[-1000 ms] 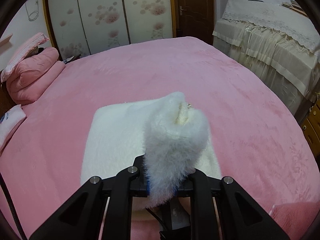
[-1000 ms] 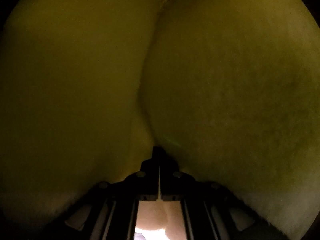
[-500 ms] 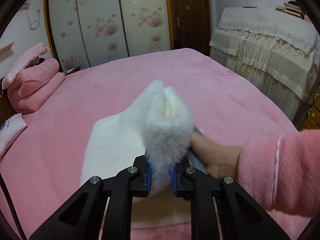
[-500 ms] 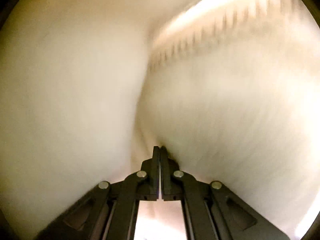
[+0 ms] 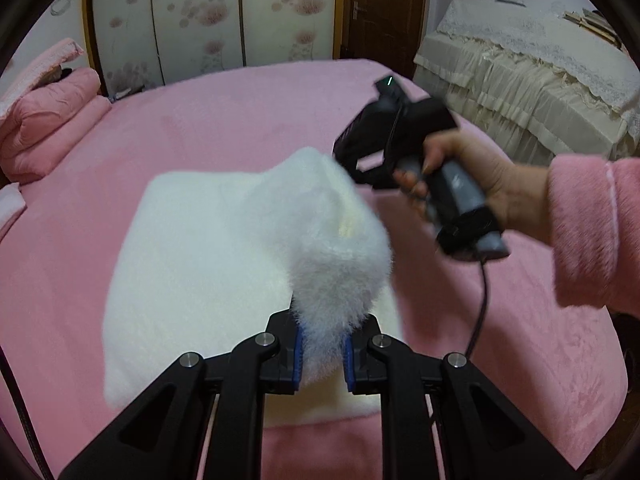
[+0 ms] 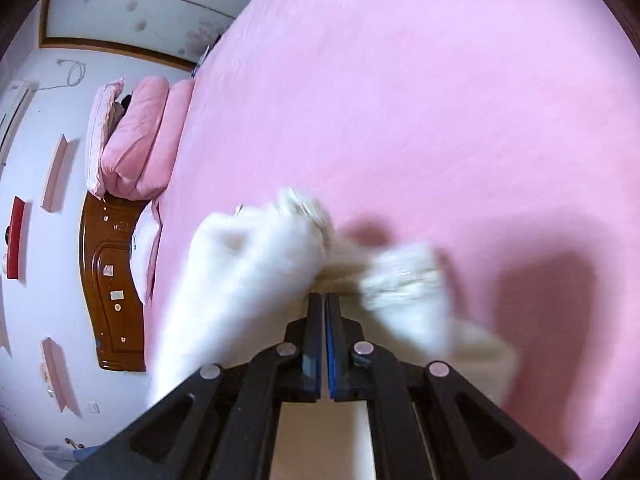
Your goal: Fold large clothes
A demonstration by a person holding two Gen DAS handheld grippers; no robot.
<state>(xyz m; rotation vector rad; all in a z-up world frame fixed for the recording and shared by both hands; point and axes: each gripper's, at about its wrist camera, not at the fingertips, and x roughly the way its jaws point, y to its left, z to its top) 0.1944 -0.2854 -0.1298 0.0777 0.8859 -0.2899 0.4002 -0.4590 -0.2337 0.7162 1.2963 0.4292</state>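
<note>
Left wrist view: the left gripper [image 5: 322,354] pinches a bunched corner of the fluffy white fleece garment [image 5: 208,256], which lies partly folded on the pink plush bed cover [image 5: 224,120]. The right gripper [image 5: 352,152], buried under the fleece a second ago, is now out beside the raised fold, so that fold seems finished.

Right wrist view: its jaws are pressed together on nothing, the garment just ahead. No readable writing anywhere.

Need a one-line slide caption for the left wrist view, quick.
Left gripper pinches a raised fold of the white fluffy garment on the pink bed; the right gripper hovers beside it.
</note>
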